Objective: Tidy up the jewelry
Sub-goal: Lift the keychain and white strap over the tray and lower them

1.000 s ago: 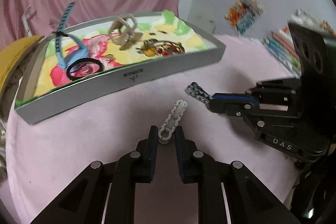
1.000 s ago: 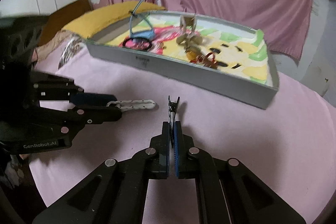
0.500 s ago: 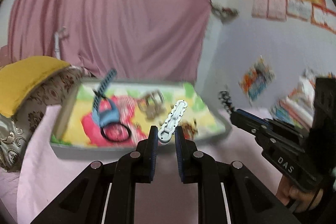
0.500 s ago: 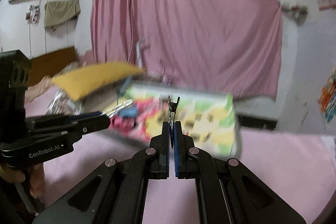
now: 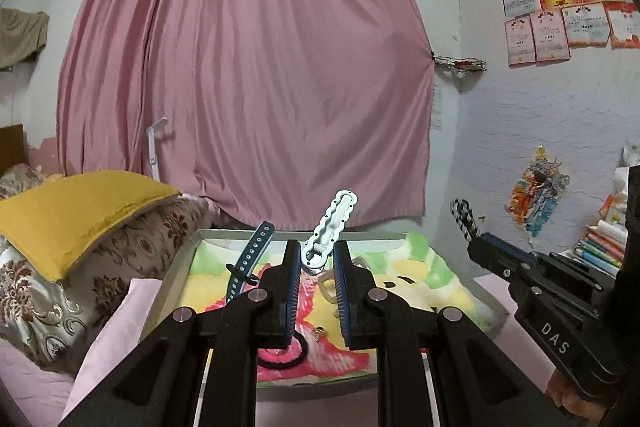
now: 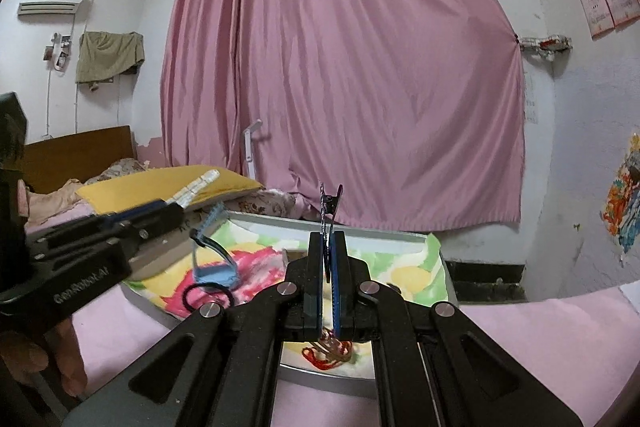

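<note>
While raised above tray (image 5: 494, 311) | left gripper (image 5: 316, 269) grips white clip (image 5: 332, 227) | right gripper (image 6: 329, 259) clamps dark clip (image 6: 329, 207)

Tray (image 5: 180, 267) near edge hidden behind left gripper (image 5: 316, 267); red jewelry (image 6: 328, 349) partly hidden.

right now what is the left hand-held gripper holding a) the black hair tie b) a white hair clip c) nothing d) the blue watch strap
b: the left hand-held gripper pinches the base of a white hair clip that sticks up above the tray.
</note>
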A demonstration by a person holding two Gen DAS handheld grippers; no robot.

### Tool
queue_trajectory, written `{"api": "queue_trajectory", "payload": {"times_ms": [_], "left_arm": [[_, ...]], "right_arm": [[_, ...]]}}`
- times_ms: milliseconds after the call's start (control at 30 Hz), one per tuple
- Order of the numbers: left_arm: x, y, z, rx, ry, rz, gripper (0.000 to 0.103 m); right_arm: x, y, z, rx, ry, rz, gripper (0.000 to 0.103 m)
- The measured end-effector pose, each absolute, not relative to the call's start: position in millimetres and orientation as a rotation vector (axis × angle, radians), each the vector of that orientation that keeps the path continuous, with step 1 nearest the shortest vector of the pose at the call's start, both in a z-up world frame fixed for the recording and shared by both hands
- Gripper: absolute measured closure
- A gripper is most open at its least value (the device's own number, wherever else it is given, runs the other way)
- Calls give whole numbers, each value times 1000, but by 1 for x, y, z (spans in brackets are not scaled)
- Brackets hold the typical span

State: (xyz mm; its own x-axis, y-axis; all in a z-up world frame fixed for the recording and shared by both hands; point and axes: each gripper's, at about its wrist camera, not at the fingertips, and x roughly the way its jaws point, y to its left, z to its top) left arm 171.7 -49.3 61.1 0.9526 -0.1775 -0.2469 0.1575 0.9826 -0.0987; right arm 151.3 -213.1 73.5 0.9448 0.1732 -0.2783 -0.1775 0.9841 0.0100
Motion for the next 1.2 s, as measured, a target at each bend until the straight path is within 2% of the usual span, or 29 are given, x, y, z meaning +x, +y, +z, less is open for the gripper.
{"api": "queue_trajectory", "payload": {"times_ms": [500,1200], "left_arm": [[189,-45,50,-96,367,-186,88],[226,-45,12,-135,696,-230,88]], "right_arm": [[173,-216,60,11,406,182,100],[217,-234,14,183,733,271,99]]}}
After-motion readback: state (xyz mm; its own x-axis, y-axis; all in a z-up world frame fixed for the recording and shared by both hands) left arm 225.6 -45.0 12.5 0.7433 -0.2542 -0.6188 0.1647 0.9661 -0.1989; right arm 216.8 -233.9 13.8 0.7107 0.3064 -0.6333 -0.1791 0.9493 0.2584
